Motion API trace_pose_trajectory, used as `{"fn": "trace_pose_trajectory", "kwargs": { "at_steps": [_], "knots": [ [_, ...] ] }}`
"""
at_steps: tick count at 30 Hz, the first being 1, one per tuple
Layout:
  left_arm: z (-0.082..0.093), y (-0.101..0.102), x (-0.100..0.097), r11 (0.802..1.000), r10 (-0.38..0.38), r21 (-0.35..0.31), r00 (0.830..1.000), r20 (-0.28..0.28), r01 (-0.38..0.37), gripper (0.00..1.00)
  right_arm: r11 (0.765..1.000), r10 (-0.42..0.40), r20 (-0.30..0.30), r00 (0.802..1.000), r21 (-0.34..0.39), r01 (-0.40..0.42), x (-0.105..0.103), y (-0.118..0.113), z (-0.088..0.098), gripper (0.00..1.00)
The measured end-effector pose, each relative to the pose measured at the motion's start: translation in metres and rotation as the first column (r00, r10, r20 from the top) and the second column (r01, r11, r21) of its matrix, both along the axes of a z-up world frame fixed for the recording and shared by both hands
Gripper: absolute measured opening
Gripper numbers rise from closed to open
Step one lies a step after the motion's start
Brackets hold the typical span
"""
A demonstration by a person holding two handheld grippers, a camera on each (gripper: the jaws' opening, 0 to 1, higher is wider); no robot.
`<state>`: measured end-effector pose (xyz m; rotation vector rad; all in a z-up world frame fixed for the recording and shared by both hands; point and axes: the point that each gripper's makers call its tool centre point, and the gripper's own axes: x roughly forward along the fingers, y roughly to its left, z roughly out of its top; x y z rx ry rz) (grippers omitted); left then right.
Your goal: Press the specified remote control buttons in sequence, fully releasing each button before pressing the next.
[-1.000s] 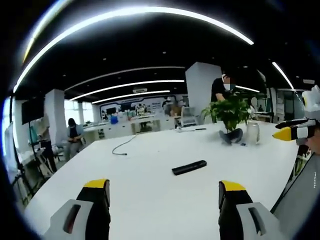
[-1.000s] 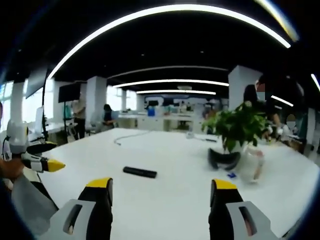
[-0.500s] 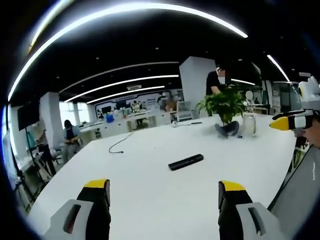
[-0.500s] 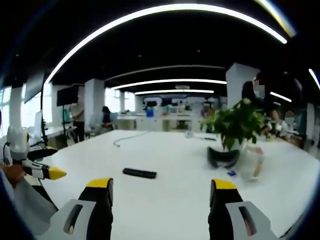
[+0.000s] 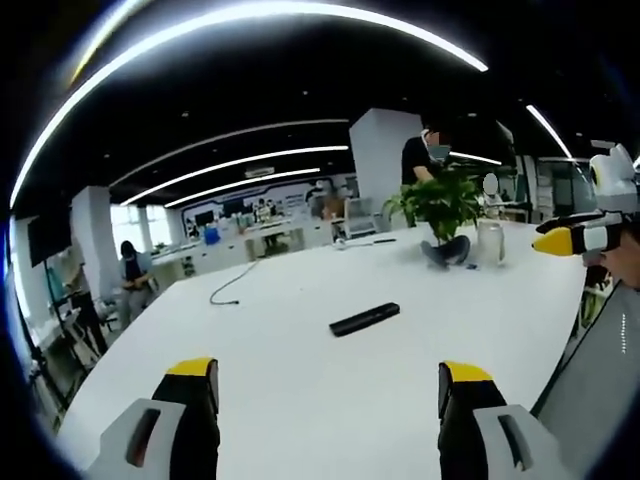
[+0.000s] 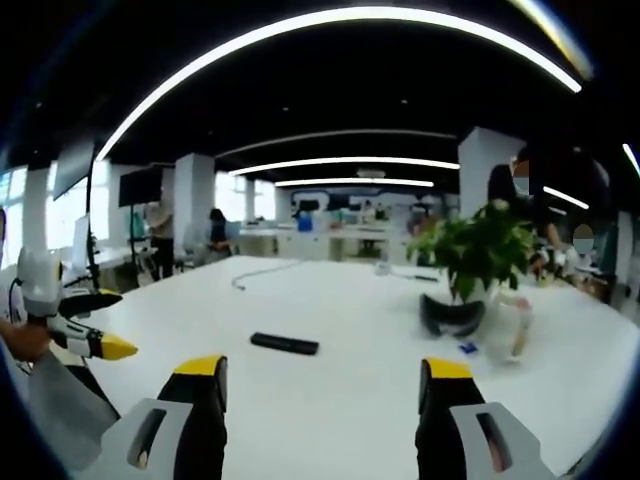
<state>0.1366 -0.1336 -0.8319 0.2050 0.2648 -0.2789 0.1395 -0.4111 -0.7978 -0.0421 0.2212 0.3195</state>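
A black remote control [image 5: 365, 319] lies flat near the middle of a large white table [image 5: 280, 390]; in the right gripper view the remote [image 6: 284, 344] sits left of centre. My left gripper [image 5: 329, 385] is open, well short of the remote and above the table. The right gripper [image 6: 322, 383] also stands open, with nothing between its jaws, some way back from the remote. The right gripper's yellow tip [image 5: 560, 239] enters the left gripper view from the right; the left gripper's tip [image 6: 108, 347] shows at the left of the right gripper view.
A potted green plant [image 6: 480, 262] stands on the table's far right, with a clear jar [image 5: 490, 243] beside it. A dark cable [image 5: 232, 288] trails across the far side. People stand and sit in the office behind [image 5: 416, 172].
The left gripper view has swung, so the remote and plant sit slightly further left and higher. The right gripper view has barely shifted. Both grippers stay open.
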Motion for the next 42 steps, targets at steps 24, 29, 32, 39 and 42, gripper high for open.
{"fn": "trace_pose_trajectory", "kwargs": {
  "at_steps": [24,29,32,39,42],
  "knots": [
    [-0.009,0.016,0.001,0.997,0.069,0.04,0.997,-0.027,-0.067,0.93,0.999,0.015,-0.042,0.999,-0.033,-0.016,0.001,0.007,-0.01,0.76],
    [-0.013,0.014,0.0,0.996,0.071,0.05,0.996,-0.047,-0.069,0.92,0.999,0.016,-0.045,0.999,-0.046,-0.018,0.001,0.005,-0.012,0.75],
    [-0.015,0.011,-0.001,0.996,0.062,0.064,0.997,-0.053,-0.059,0.92,0.999,0.001,-0.038,0.999,-0.048,-0.003,0.001,0.0,-0.01,0.75],
    [-0.015,0.009,-0.003,0.996,0.052,0.077,0.997,-0.055,-0.048,0.92,1.0,0.016,-0.036,0.999,-0.005,-0.016,-0.001,0.002,-0.008,0.76],
    [-0.013,0.017,-0.002,0.995,0.073,0.065,0.996,-0.044,-0.07,0.92,1.0,0.024,-0.032,0.999,0.002,-0.024,-0.002,0.005,-0.006,0.76]
  ]
}}
